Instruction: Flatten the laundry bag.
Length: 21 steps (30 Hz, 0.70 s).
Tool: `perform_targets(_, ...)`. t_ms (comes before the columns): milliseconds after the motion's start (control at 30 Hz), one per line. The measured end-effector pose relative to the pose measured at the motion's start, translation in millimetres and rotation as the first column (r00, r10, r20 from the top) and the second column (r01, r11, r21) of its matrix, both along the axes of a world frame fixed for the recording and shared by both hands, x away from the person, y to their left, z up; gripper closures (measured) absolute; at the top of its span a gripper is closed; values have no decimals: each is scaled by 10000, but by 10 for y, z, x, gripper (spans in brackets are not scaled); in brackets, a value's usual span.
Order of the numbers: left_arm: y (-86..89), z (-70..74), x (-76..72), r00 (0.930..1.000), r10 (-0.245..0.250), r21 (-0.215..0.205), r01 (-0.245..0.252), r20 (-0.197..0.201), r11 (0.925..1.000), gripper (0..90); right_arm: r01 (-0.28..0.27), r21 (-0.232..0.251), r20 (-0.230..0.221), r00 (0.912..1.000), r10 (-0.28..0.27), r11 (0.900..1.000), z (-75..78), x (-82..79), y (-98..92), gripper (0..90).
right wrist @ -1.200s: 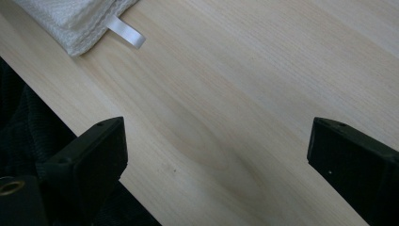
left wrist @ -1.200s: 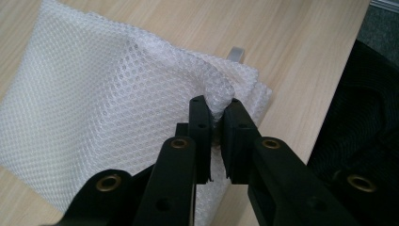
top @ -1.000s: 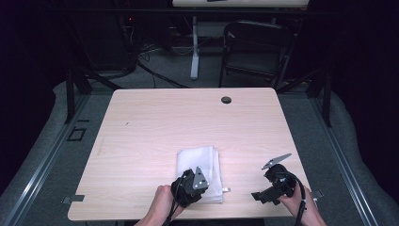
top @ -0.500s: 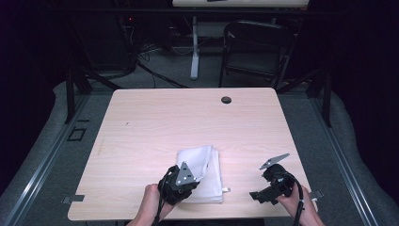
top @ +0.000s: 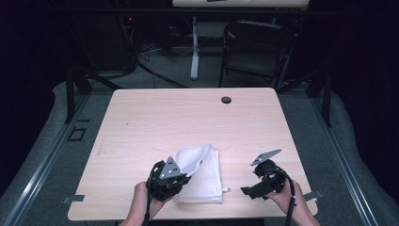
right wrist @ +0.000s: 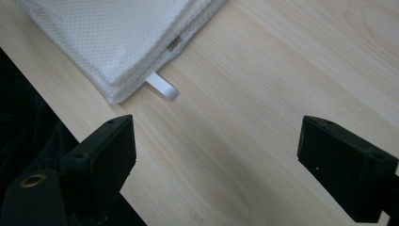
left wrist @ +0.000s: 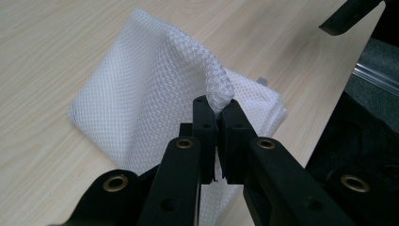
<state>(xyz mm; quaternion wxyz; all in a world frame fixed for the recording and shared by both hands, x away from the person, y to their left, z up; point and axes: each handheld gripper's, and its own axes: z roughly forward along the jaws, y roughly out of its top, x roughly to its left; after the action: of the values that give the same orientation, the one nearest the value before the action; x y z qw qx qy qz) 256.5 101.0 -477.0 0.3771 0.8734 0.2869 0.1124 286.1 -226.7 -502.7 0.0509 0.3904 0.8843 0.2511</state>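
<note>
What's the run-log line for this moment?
left gripper: shut on white mesh cloth, corner lifted | right gripper: open, nothing between jaws, over table

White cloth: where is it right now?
In the high view the white cloth lies near the table's front edge, one corner pinched by the left gripper; the right gripper hovers beside it.

A pale wooden table (top: 155, 122) with rounded corners carries the work, its grain running across and a small dark round cap (top: 226, 100) set into the top near the far edge. On it, close to the near edge, lies a folded white mesh cloth (top: 203, 181) — several layers stacked, one top corner lifted off the pile. A little white loop tag (right wrist: 162, 87) sticks out from the cloth's edge and lies flat on the wood — the stack's corner sits just beside the table's edge.
</note>
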Motion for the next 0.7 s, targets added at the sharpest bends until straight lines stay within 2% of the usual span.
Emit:
perform_targets(133, 99, 14, -5, 9995, 297, -157, -296, 63, 9994, 869, -492, -143, 24, 9988, 492, 9987, -11, 86, 149, 146)
perform_targets(233, 180, 14, 1, 9988, 472, -373, -477, -140, 9982, 869, -625, -164, -46, 9980, 624, 9979, -21, 167, 228, 216)
perform_targets(333, 265, -2, -5, 9976, 674, -253, -677, -135, 9974, 868, -668, -161, -217, 9976, 665, 9976, -47, 242, 298, 349)
perform_targets(500, 365, -15, -21, 9947, 1029, -235, -1030, -70, 9944, 867, -960, -69, -104, 9953, 959, 9954, -75, 368, 401, 650)
perform_targets(567, 396, -14, -24, 9943, 1055, -223, -1059, -162, 9941, 867, -959, 109, -82, 9953, 960, 9953, -83, 430, 439, 770)
perform_targets(600, 412, -16, -24, 9938, 1108, -176, -1108, -40, 9937, 867, -945, 217, -20, 9955, 945, 9953, -90, 458, 463, 820)
perform_targets(700, 459, -32, -30, 9912, 1318, -196, -1317, 71, 9911, 867, -894, 493, 89, 9960, 890, 9948, -121, 566, 553, 900)
